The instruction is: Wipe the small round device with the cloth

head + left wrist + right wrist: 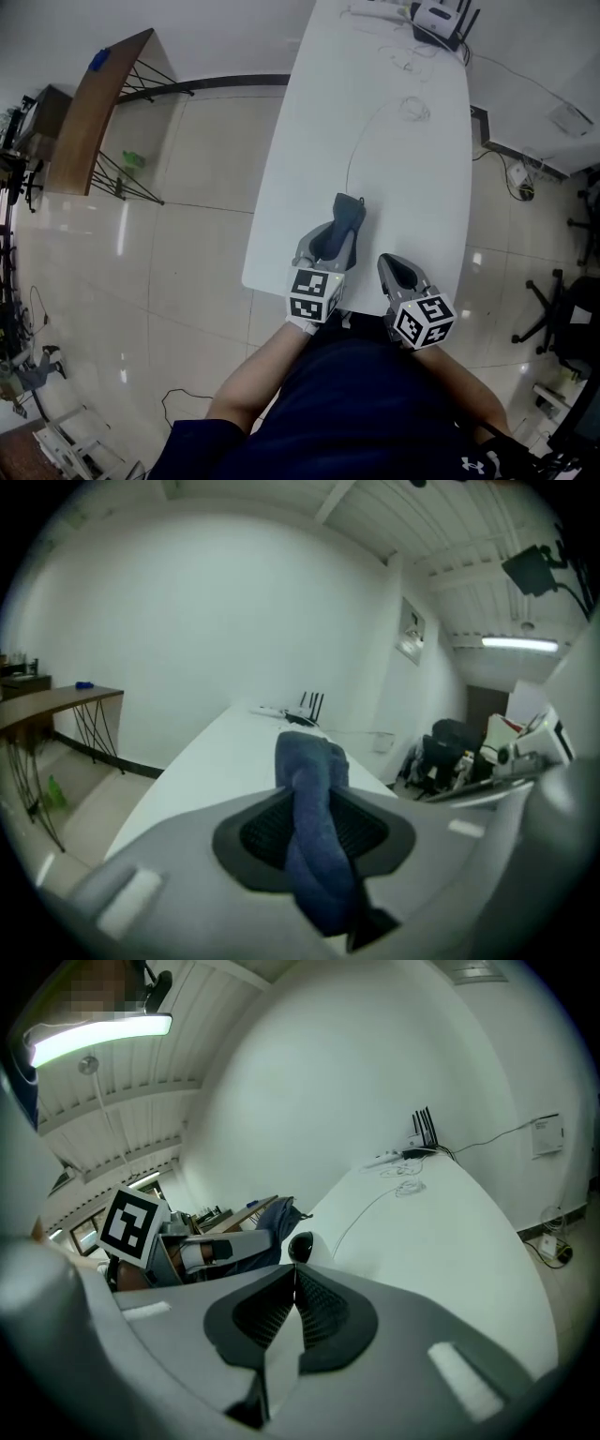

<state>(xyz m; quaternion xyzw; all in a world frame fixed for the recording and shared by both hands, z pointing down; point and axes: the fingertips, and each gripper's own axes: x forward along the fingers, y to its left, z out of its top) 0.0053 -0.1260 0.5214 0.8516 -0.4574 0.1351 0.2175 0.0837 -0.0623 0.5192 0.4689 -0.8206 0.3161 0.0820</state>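
Observation:
My left gripper (328,242) is shut on a dark blue cloth (349,214), which sticks out ahead of the jaws over the near end of the white table (394,178). In the left gripper view the cloth (314,808) runs as a folded band between both pads. The small round device (298,1246), white with a black top, sits on the table just right of the cloth; a thin cable (361,141) leads away from it. In the head view the cloth mostly hides it. My right gripper (398,270) hovers at the table's near edge, shut and empty, as its own view (295,1309) shows.
A router with antennas (439,19) and loose white cables (414,109) lie at the table's far end. A wooden side table (94,112) stands to the left on the tiled floor. An office chair (562,319) and floor sockets (520,178) are on the right.

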